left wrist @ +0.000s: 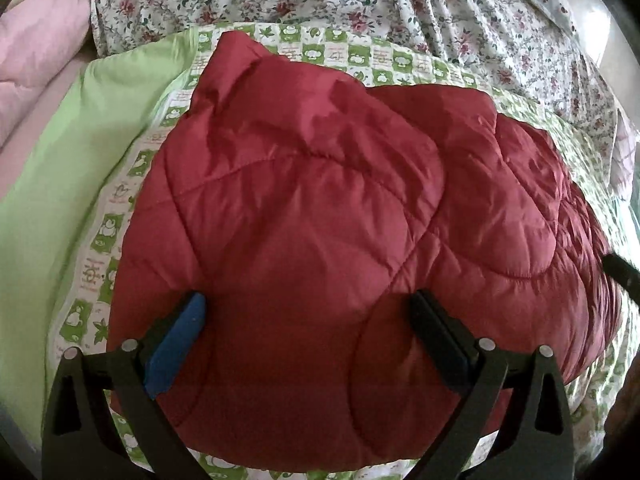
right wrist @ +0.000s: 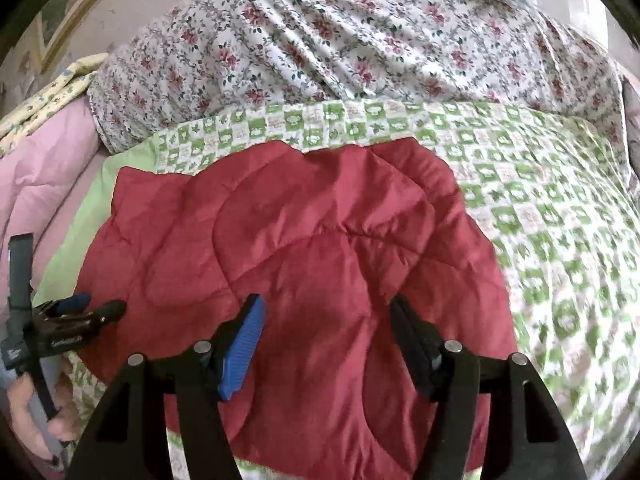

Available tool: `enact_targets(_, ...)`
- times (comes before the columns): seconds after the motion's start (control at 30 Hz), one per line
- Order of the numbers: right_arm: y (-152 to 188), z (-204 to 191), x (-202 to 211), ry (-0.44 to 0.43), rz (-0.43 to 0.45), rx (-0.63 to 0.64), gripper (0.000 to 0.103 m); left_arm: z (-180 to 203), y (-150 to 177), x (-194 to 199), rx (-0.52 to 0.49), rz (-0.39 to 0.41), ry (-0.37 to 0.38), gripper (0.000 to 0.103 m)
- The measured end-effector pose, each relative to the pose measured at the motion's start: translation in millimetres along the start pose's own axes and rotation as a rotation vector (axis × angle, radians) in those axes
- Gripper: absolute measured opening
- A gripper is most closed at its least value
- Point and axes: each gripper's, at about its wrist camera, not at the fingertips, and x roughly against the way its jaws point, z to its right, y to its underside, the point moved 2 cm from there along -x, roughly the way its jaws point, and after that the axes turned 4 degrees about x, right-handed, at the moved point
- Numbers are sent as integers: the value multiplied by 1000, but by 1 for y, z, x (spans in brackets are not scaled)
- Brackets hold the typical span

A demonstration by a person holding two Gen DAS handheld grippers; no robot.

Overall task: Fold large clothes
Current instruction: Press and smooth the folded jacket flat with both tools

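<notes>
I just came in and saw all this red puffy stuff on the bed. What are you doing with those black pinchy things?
A person is folding a red quilted jacket that lies on a green checked bedcover. The left hand-held gripper and the right hand-held gripper both hang over the jacket's near edge with jaws open, gripping nothing. The jacket already looks folded into a bundle.

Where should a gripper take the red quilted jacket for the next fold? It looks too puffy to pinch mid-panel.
Judging by its pose, grip the red quilted jacket at its thin far edge, coming from above the green checked quilt; the middle bulges, the edge lies flat.
</notes>
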Motion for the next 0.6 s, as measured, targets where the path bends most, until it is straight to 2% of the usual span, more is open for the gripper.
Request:
enact_targets(0.1,16,11,-22,42,-69,-13,66,1,1,1,-2,2,1,102)
enact_targets(0.2,25,17,-35,18,-57,-38,67,0,2,1,-4,3,-2,103)
enact_targets(0.6,24,19,-43,17,-46,-45,69,1,0,-10,-11,-2,-16,103)
